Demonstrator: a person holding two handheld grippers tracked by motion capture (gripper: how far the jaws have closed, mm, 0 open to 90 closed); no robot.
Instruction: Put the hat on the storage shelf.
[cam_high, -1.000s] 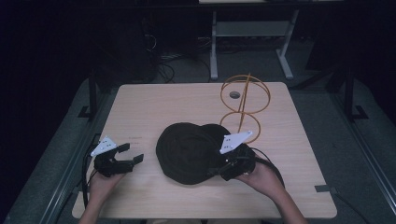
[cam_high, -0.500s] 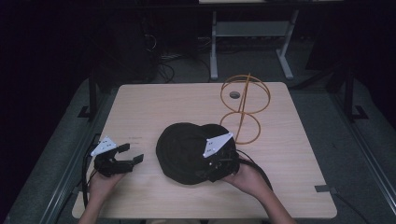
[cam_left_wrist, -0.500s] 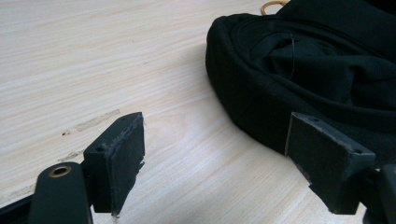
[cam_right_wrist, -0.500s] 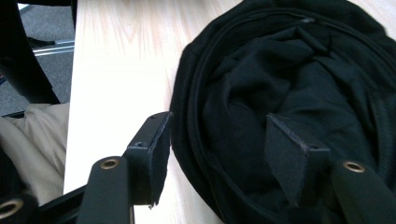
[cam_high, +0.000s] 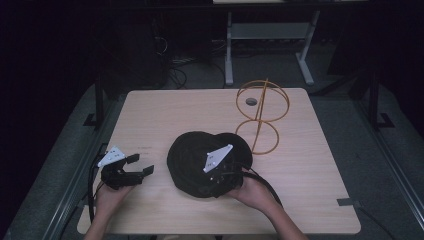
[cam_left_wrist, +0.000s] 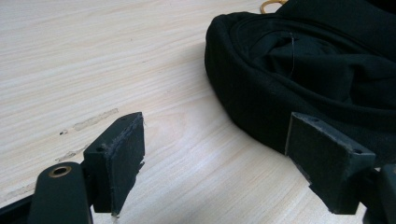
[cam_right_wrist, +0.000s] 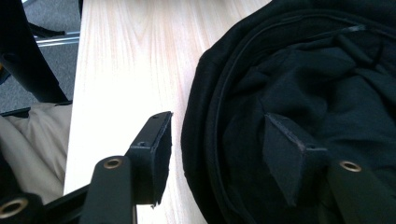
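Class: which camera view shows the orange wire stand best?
The high view: the whole orange wire stand stands upright on the table, beyond the black hat. The left gripper view catches just an orange sliver behind the hat.

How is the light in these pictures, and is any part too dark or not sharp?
High view: the wooden table is evenly lit, the room behind nearly black, and the black hat shows little detail. Left gripper view: bright table, sharp wood grain; the nearest jaw parts are slightly soft. Right gripper view: the hat's folds are readable, the tabletop pale, almost washed out.
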